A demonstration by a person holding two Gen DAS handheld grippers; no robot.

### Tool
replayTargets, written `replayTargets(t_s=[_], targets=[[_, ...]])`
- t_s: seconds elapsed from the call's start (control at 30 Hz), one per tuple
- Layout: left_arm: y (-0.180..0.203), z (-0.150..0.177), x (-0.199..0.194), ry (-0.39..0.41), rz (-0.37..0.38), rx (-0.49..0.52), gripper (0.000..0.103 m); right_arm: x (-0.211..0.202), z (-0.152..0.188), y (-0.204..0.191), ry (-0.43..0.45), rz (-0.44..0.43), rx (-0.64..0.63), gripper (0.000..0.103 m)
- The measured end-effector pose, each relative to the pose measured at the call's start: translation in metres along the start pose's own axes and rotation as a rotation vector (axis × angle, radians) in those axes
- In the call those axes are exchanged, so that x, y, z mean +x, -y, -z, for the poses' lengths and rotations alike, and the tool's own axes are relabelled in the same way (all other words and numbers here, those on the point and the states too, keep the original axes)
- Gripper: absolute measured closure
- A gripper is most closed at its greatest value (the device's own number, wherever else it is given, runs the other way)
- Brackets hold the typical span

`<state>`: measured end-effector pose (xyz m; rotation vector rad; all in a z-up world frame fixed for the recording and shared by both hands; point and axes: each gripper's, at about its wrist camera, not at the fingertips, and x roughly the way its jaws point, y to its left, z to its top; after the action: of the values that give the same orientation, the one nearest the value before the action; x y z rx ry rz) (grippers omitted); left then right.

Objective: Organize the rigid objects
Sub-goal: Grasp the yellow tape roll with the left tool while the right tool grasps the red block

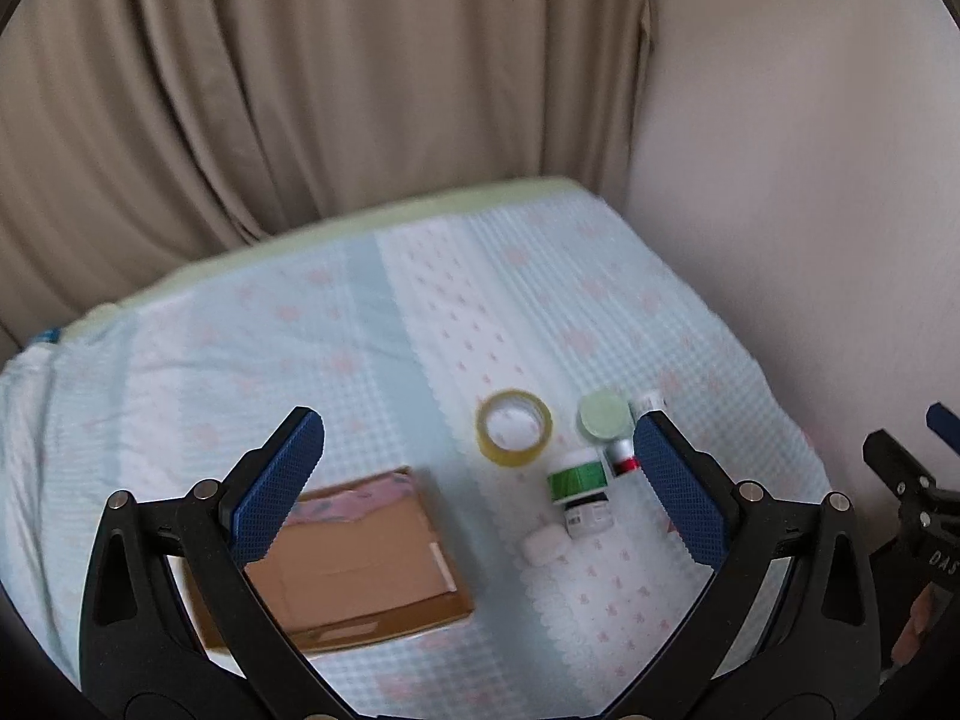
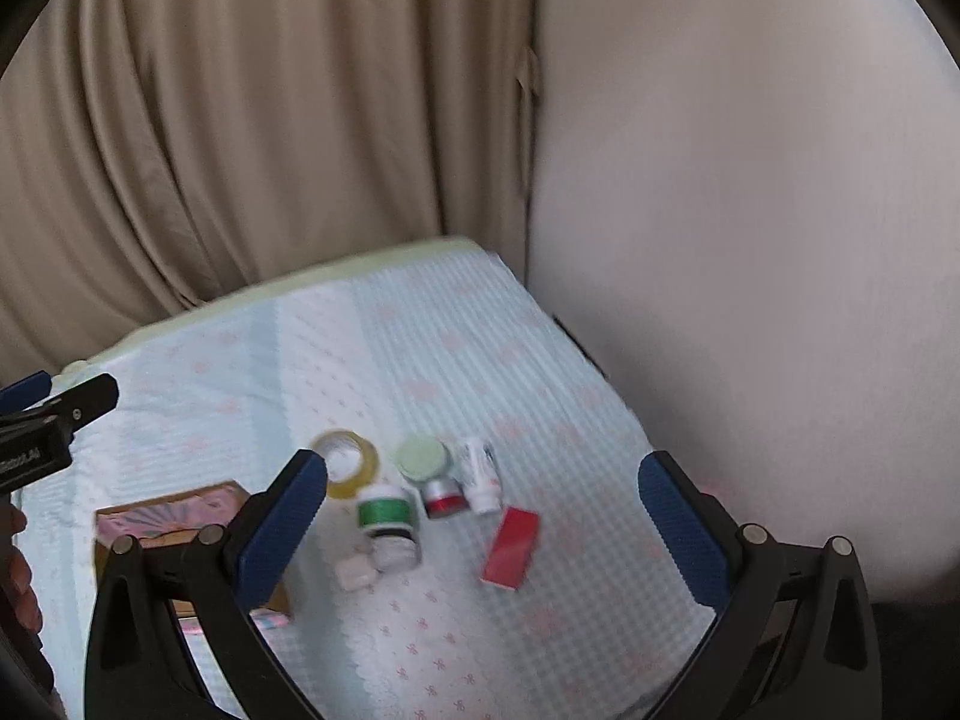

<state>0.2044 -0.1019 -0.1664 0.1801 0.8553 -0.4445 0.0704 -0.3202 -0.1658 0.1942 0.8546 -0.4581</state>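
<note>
An open cardboard box (image 1: 360, 564) lies on the cloth-covered table (image 1: 240, 348); it also shows in the right wrist view (image 2: 168, 516). To its right sit a yellow tape roll (image 1: 514, 428), a pale green round lid (image 1: 604, 415), a green-banded jar (image 1: 577, 480), a red-banded jar (image 1: 621, 459), a black-labelled jar (image 1: 589, 515), a small white piece (image 1: 545, 546) and a white tube (image 2: 482, 474). A red flat box (image 2: 511, 547) lies nearest the right gripper. My left gripper (image 1: 480, 480) is open and empty above the box and jars. My right gripper (image 2: 480, 516) is open and empty above the cluster.
A beige curtain (image 1: 300, 90) hangs behind the table and a pale wall (image 1: 810, 180) stands at the right. The table's far edge (image 1: 420, 204) runs along the curtain. The other gripper shows at the frame edges (image 1: 912, 480) (image 2: 54, 414).
</note>
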Motion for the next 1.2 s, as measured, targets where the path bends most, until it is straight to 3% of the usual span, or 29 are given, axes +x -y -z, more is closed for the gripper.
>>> replayTargets(t_s=[0.4, 0.67, 0.8, 0.97, 1.2], targets=[[0.032, 0.039, 0.215, -0.276, 0.034, 0.01, 0.0, 0.156, 0.054, 0.023, -0.267, 0.086, 0.143, 0.0], [0.028, 0.079, 0.318, -0.425, 0.024, -0.01, 0.0, 0.244, 0.096, 0.021, -0.418, 0.097, 0.205, 0.0], [0.025, 0.087, 0.342, -0.455, 0.012, -0.013, 0.001, 0.275, 0.115, 0.02, -0.482, 0.111, 0.225, 0.001], [0.023, 0.091, 0.367, -0.477, 0.033, -0.033, 0.001, 0.308, 0.132, 0.018, -0.554, 0.133, 0.227, 0.016], [0.032, 0.089, 0.385, -0.48, 0.004, 0.014, 0.001, 0.334, 0.141, 0.025, -0.615, 0.165, 0.262, 0.031]])
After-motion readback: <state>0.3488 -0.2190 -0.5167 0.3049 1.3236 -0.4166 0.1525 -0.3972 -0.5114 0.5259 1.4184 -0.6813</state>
